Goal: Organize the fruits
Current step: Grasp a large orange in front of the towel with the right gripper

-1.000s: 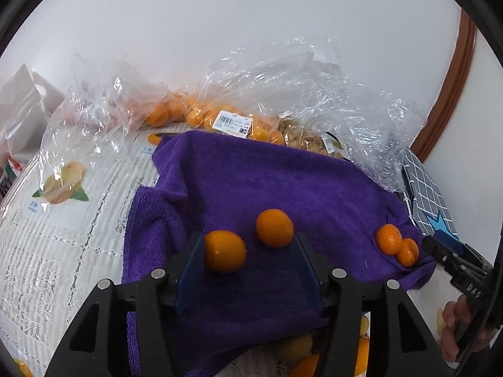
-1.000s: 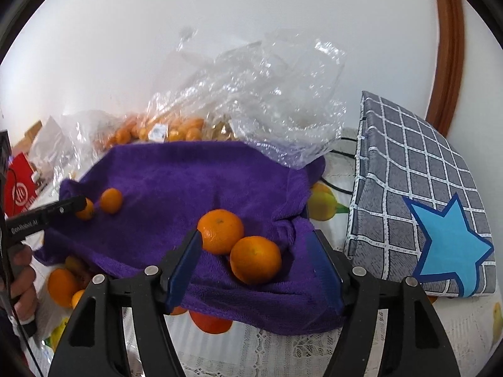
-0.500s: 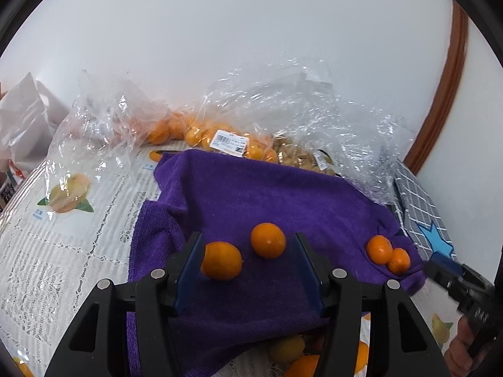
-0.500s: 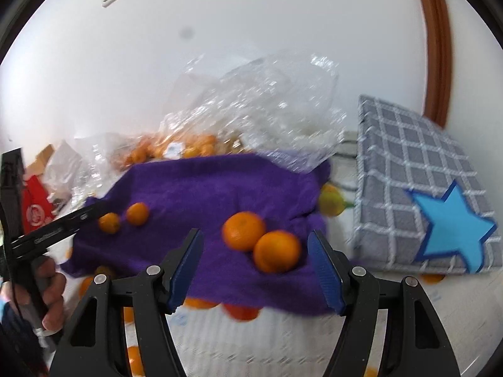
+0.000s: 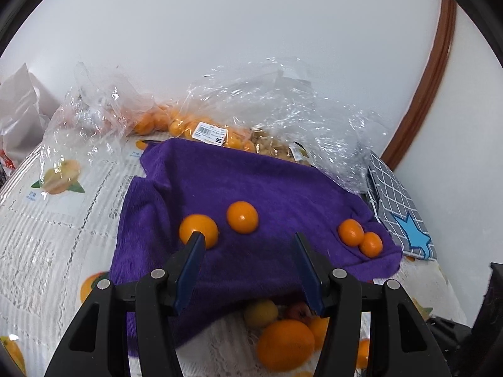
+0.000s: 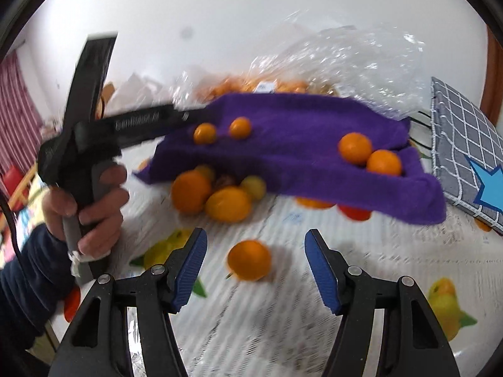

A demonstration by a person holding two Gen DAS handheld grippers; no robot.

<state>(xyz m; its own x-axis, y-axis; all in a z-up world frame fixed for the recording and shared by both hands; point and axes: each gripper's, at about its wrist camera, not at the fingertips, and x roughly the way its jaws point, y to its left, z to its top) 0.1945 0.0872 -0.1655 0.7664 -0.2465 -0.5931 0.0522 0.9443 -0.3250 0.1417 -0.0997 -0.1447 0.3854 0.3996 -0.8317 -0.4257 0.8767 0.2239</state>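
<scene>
A purple towel carries two oranges near its middle and two more at its right edge. My left gripper hovers open over the towel's near part, with nothing between its fingers; one orange sits just beyond the left fingertip. A loose orange lies on the tablecloth between the fingers of my right gripper. That gripper's jaws are closing, and the pads stand clear of the fruit. A heap of oranges and yellowish fruit lies under the towel's front edge.
Clear plastic bags of small oranges line the wall at the back. A grey checked pouch with a blue star lies right of the towel. A hand holds the left gripper at the left. A white paper bag stands far left.
The right gripper swung away from the towel's right pair of oranges and down over the loose orange on the tablecloth, its jaws narrowing. The left gripper drew back slightly.
</scene>
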